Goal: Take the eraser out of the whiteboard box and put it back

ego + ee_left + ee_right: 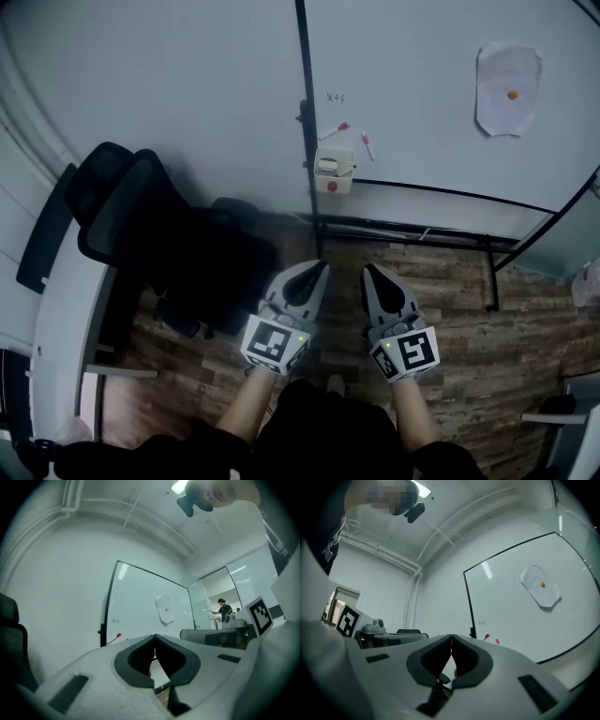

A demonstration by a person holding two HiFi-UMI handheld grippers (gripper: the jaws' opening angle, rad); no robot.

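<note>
The small white whiteboard box [333, 171] hangs at the lower left corner of the whiteboard [441, 103], by its black frame; something pale lies in its top. Two red-capped markers [336, 129] stick to the board just above it. My left gripper [322, 267] and right gripper [368, 269] are side by side low over the wooden floor, well short of the box, both pointing toward it. Both are shut with nothing between the jaws. In the left gripper view the left gripper [154, 637] has its tips together; in the right gripper view the right gripper [451, 636] does too.
A black office chair [159, 234] stands at left next to a white desk edge [61, 328]. The whiteboard's black stand legs [490, 272] cross the floor ahead. A white sheet with an orange dot [509, 87] hangs on the board. A person [225, 609] stands far off.
</note>
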